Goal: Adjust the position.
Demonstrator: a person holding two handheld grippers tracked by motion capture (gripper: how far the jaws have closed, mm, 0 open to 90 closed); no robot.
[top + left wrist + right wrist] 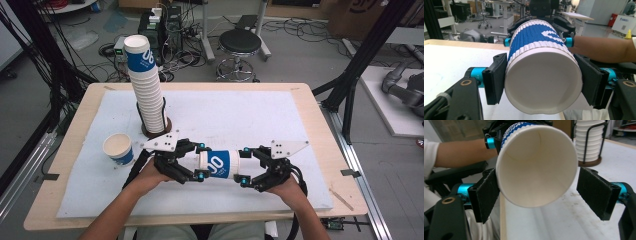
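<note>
Cup [218, 163] lies sideways between your left gripper [199, 161] and right gripper [244, 165], above mat [240, 115]. Cup stack [146, 85] in holder behind left gripper. Single cup [119, 148] upright left of it.

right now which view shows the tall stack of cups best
The high view: the stack of cups stands whole there, from its top rim down to the dark round holder on the mat. The right gripper view catches just its lower part inside the wire frame, top right. The left gripper view looks away from it.

"00" — blue cup [218, 164] band
</note>
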